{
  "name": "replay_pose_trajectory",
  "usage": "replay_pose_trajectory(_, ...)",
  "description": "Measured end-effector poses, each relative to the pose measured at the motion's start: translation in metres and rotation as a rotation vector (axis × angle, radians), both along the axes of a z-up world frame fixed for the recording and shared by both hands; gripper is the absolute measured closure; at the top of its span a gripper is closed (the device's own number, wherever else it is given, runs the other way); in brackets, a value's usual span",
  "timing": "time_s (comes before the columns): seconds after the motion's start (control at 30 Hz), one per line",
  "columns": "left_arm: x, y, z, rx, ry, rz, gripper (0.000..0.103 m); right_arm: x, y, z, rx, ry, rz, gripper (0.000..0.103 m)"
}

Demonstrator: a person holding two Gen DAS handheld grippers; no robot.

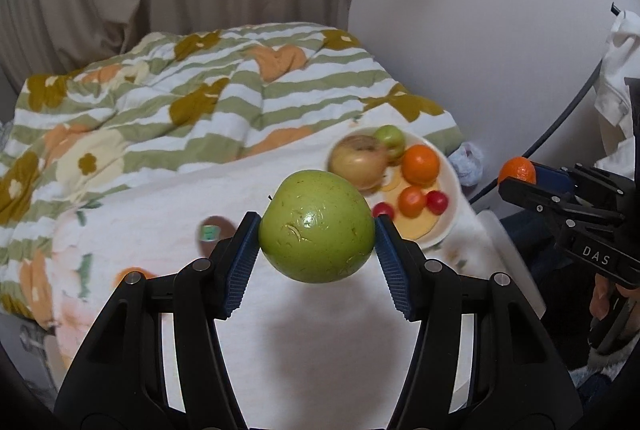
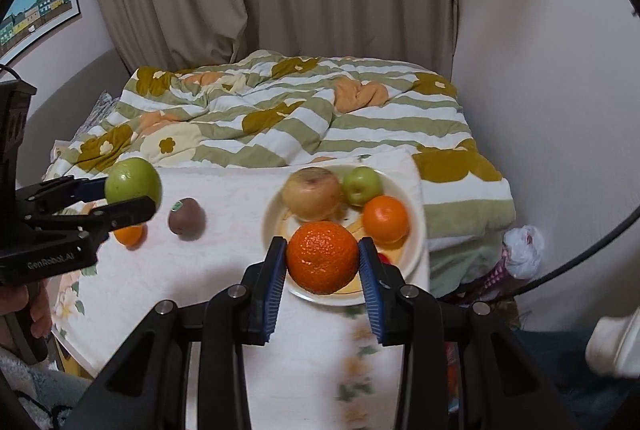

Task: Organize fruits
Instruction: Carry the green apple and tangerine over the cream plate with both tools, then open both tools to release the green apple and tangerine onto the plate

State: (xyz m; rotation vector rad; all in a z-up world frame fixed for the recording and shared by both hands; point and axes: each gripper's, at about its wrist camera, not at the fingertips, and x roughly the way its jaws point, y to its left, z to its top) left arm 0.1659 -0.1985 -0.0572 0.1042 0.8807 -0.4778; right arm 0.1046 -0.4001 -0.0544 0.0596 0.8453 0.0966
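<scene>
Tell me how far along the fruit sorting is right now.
Partly done. The plate already holds a yellowish apple, a small green apple, an orange and small red fruits. In hand: the left gripper grips a big green apple, the right gripper a mandarin. Left on the cloth: a kiwi and another orange fruit.

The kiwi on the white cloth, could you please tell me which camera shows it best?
The right wrist view: the kiwi lies whole and fairly sharp, sticker visible, beside the plate. The left wrist view shows it blurred and partly hidden behind a gripper finger.
</scene>
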Motion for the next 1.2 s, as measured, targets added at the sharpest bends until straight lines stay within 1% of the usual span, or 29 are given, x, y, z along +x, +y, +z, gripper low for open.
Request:
replay_pose_trajectory(0.17, 0.000, -0.043, -0.013, -0.004, 0.041, 0.006, 0.038, 0.008, -0.030, -0.004, 0.002, 0.005, 0.053, 0.070)
replay_pose_trajectory(0.3, 0.005, -0.071, -0.030, -0.007, 0.105, -0.012, 0.038, 0.018, -0.049, -0.014, 0.008, 0.020, 0.077, 0.070)
replay_pose_trajectory(0.43, 0.009, -0.094, -0.050, 0.017, 0.156, -0.046, 0.038, 0.025, -0.061, -0.024, 0.020, 0.033, 0.081, 0.070)
replay_pose_trajectory(0.57, 0.016, -0.113, -0.071, 0.027, 0.199, -0.074, 0.038, 0.032, -0.072, -0.038, 0.032, 0.059, 0.061, 0.070)
replay_pose_trajectory(0.8, 0.029, -0.129, -0.092, 0.056, 0.232, -0.091, 0.038, 0.040, -0.079, -0.056, 0.061, 0.102, 0.052, 0.070)
replay_pose_trajectory(0.97, 0.033, -0.135, -0.101, 0.083, 0.248, -0.103, 0.038, 0.046, -0.080, -0.059, 0.069, 0.110, 0.044, 0.070)
replay_pose_trajectory(1.03, 0.035, -0.136, -0.103, 0.079, 0.251, -0.114, 0.037, 0.048, -0.081, -0.059, 0.069, 0.109, 0.041, 0.070)
replay_pose_trajectory(1.07, 0.035, -0.137, -0.102, 0.073, 0.246, -0.119, 0.034, 0.049, -0.081, -0.059, 0.068, 0.110, 0.040, 0.070)
replay_pose_trajectory(1.1, 0.036, -0.137, -0.101, 0.077, 0.238, -0.119, 0.021, 0.050, -0.081, -0.059, 0.068, 0.110, 0.038, 0.070)
replay_pose_trajectory(1.17, 0.035, -0.136, -0.096, 0.082, 0.216, -0.115, 0.000, 0.050, -0.081, -0.059, 0.068, 0.111, 0.039, 0.070)
replay_pose_trajectory(1.2, 0.035, -0.135, -0.091, 0.070, 0.202, -0.113, 0.000, 0.050, -0.081, -0.059, 0.066, 0.110, 0.039, 0.070)
